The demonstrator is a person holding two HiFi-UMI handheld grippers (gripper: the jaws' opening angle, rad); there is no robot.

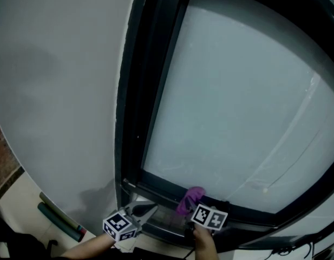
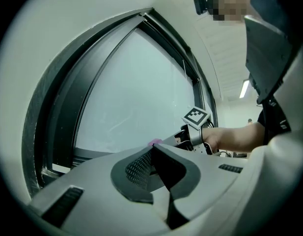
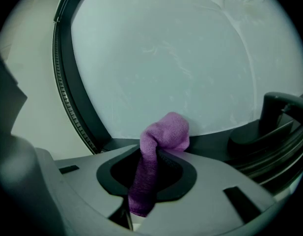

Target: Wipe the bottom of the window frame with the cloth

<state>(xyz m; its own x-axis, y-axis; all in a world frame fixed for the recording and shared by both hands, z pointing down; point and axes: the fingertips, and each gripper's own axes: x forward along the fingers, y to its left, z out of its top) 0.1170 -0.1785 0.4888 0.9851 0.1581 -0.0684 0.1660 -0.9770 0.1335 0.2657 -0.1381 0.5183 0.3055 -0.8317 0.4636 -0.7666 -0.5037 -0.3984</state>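
A purple cloth (image 1: 190,197) sticks out of my right gripper (image 1: 189,207), which is shut on it. The cloth's tip rests against the bottom rail of the dark window frame (image 1: 161,191), just below the frosted glass (image 1: 237,102). In the right gripper view the cloth (image 3: 161,139) runs up between the jaws of my right gripper (image 3: 157,154) and folds over toward the glass. My left gripper (image 1: 149,209) hovers just left of the cloth, near the frame's lower left corner. Its jaws are shut with nothing between them, and in its own view the left gripper (image 2: 151,150) points along the bottom rail (image 2: 82,154).
A white wall (image 1: 58,91) runs along the left of the window. Dark green tubes (image 1: 58,221) lie on the floor at lower left. A dark raised fitting (image 3: 276,107) stands on the rail to the right of the cloth. A person's forearm (image 2: 239,136) holds the right gripper.
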